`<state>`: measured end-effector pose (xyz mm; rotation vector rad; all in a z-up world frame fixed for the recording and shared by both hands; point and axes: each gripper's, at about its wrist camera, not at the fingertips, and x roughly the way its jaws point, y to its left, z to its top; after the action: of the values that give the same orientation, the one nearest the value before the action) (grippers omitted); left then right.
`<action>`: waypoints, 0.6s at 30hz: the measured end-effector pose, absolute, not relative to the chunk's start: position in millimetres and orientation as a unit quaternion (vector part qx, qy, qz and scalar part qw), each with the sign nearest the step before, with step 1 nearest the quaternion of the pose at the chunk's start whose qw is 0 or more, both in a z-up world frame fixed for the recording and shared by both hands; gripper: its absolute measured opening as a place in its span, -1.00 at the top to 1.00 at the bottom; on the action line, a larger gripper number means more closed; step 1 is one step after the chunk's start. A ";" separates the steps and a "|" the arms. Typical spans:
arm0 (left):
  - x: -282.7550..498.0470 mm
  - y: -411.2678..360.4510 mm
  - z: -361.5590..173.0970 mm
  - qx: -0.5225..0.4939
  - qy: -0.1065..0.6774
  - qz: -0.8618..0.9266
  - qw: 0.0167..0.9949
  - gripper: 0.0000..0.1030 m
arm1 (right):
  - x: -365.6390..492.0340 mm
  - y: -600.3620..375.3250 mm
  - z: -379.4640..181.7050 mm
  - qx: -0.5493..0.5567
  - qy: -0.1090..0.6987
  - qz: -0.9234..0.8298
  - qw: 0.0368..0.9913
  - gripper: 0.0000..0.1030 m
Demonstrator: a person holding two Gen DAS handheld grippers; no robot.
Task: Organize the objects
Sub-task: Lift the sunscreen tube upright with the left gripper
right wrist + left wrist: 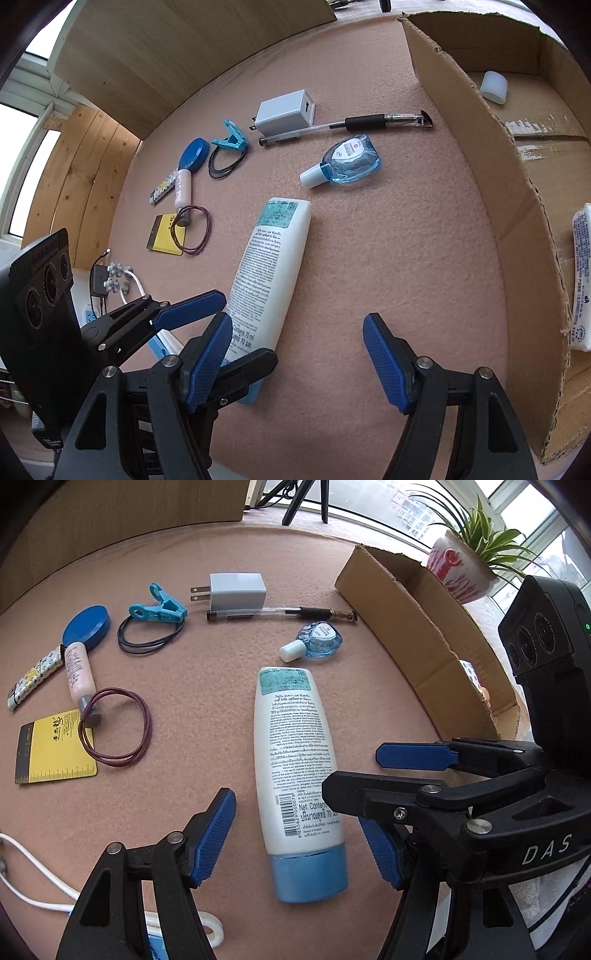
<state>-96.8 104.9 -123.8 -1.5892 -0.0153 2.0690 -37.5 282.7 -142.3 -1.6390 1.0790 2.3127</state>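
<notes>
A white lotion tube with a blue cap (297, 775) lies on the pink felt table; it also shows in the right wrist view (267, 269). My left gripper (301, 842) is open, its fingers on either side of the tube's cap end. My right gripper (297, 358) is open and empty, just right of the tube, beside the cardboard box (491, 177). The right gripper also shows in the left wrist view (369, 771), above the tube. The left gripper shows in the right wrist view (236, 332), around the tube.
A small blue bottle (317, 640), a pen (280, 613), a white charger (236, 590), a blue clip (159, 607), hair bands (118, 731), a yellow card (55, 746), a pink tube (79, 672) and a blue lid (86, 626) lie farther off. The box (421, 627) holds a few items. A potted plant (465, 561) stands behind it.
</notes>
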 end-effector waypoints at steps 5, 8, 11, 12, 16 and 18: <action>-101.1 101.9 -127.9 -0.592 -0.029 0.758 0.272 -0.17 | -45.1 279.7 -146.1 -0.542 0.361 0.757 0.046 -0.13; -100.4 102.6 -127.6 -0.591 -0.037 0.758 0.274 -0.04 | -49.2 278.6 -147.7 -0.544 0.368 0.753 0.036 0.09; -98.4 102.0 -129.4 -0.594 -0.055 0.753 0.277 0.05 | -51.3 277.6 -148.0 -0.543 0.370 0.753 0.029 0.23; -98.2 101.3 -129.2 -0.593 -0.059 0.755 0.275 0.05 | -51.7 277.2 -148.0 -0.544 0.370 0.753 0.026 0.26; -98.9 99.7 -126.7 -0.592 -0.068 0.756 0.271 0.04 | -51.3 278.3 -146.1 -0.540 0.365 0.758 0.029 0.30; -99.4 100.9 -122.5 -0.588 -0.068 0.759 0.270 0.05 | -48.9 280.9 -141.4 -0.534 0.362 0.764 0.030 0.34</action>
<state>-99.4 100.9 -122.5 -1.5844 -0.1846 2.0464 -48.9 280.9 -141.4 -1.6458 1.1156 2.3541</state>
